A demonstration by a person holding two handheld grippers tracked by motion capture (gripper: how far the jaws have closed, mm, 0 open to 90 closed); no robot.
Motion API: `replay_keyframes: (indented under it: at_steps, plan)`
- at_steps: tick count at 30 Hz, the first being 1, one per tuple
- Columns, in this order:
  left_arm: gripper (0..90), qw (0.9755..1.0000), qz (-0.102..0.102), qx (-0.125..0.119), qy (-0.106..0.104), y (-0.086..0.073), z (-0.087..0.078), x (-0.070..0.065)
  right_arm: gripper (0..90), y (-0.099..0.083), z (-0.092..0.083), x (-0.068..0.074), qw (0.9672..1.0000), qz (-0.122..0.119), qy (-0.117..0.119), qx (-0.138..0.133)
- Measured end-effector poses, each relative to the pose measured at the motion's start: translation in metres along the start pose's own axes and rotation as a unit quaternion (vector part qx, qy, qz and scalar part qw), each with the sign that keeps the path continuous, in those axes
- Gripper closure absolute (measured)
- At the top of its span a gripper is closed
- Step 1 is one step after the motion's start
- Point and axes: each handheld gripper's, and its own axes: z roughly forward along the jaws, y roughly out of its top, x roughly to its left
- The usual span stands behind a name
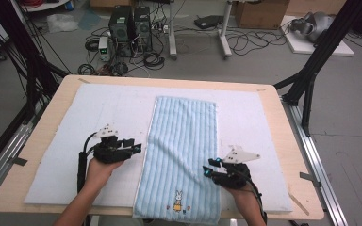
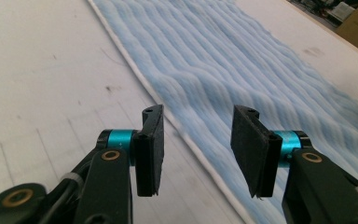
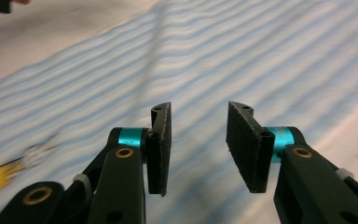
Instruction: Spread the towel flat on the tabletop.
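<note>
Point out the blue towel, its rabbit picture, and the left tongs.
blue towel [image 1: 181, 141], high view, middle of striped cloth.
rabbit picture [image 1: 177, 200], high view, the embroidered figure.
left tongs [image 2: 198, 149], left gripper view, midway between fingertips.

This is a lab or test room. Beyond the wooden table [image 1: 283, 141], at the top of the high view, two computer towers [image 1: 129, 26] stand on a grey floor [image 1: 349, 117] among loose cables [image 1: 245, 42]. Cardboard boxes [image 1: 259, 13] sit at upper right, and black frame legs [image 1: 318, 56] flank the table.
</note>
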Motion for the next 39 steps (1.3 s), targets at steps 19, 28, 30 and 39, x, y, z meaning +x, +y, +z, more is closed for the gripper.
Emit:
replay_keyframes:
  at_steps: [19,28,30,39]
  plan:
    - [48.6,0.9975,-0.050,-0.016,0.048,0.039,0.060,0.047,45.9,0.015,0.007,-0.055,0.9970,0.020,-0.075,0.006]
    - [52.5,0.9978,-0.005,0.022,0.063,0.063,0.115,0.058,44.7,0.012,0.011,-0.060,0.9969,0.018,-0.074,0.019]
    - [54.9,0.9969,0.010,0.029,0.072,0.067,0.125,0.058,44.7,0.010,0.010,-0.060,0.9970,0.018,-0.072,0.021]
    - [74.7,0.9930,0.051,0.051,0.093,0.071,0.146,0.051,44.0,0.000,-0.001,-0.063,0.9960,0.035,-0.081,0.015]
